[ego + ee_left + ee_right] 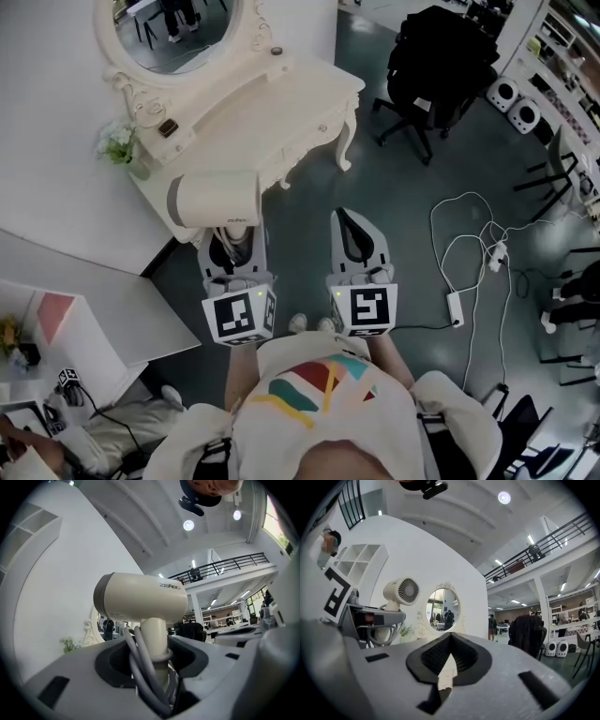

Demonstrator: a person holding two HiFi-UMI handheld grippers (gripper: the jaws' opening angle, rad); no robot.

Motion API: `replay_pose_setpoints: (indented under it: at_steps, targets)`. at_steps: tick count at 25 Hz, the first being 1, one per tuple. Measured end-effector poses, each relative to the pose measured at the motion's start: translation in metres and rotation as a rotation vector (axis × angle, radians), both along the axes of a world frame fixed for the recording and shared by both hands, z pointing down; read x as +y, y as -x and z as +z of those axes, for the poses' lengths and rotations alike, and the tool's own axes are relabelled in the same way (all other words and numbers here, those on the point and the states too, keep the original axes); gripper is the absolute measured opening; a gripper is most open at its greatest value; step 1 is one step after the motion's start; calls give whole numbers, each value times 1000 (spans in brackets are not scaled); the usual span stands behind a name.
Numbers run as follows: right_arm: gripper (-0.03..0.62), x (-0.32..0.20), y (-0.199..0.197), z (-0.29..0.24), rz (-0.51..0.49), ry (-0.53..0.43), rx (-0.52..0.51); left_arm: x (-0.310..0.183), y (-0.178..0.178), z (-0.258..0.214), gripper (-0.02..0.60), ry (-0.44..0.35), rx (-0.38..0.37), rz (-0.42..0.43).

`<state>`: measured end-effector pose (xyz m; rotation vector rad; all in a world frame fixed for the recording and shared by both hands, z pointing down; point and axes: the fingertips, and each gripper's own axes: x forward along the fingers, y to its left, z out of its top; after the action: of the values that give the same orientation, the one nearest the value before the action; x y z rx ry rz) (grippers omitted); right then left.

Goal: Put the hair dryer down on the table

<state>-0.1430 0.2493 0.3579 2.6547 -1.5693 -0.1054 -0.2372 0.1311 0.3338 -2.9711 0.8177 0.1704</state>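
Note:
A cream hair dryer (217, 199) with a grey rear band is held by its handle in my left gripper (230, 242), barrel lying sideways, above the floor just in front of the white dressing table (291, 89). In the left gripper view the jaws press on the handle and the grey cord wound round it (145, 667), with the hair dryer's body (140, 599) above. My right gripper (345, 223) hangs beside it on the right, shut with nothing in it (449, 658). The right gripper view shows the hair dryer's grille (408, 591) at the left.
The dressing table carries an oval mirror (178, 28), a small dark item (168, 127) and a plant (117, 145) at its left end. A black office chair (436, 66) stands beyond. White cables and a power strip (457, 307) lie on the floor at right. White shelving (84, 328) is at lower left.

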Motion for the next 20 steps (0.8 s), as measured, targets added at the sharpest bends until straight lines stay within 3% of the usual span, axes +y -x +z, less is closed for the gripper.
replay_pose_setpoints:
  at_steps: [3, 20]
  targets:
    - [0, 7, -7, -2, -4, -38, 0, 4, -4, 0, 199, 18, 4, -9]
    - [0, 63, -38, 22, 31, -5, 7, 36, -33, 19, 199, 25, 48, 11]
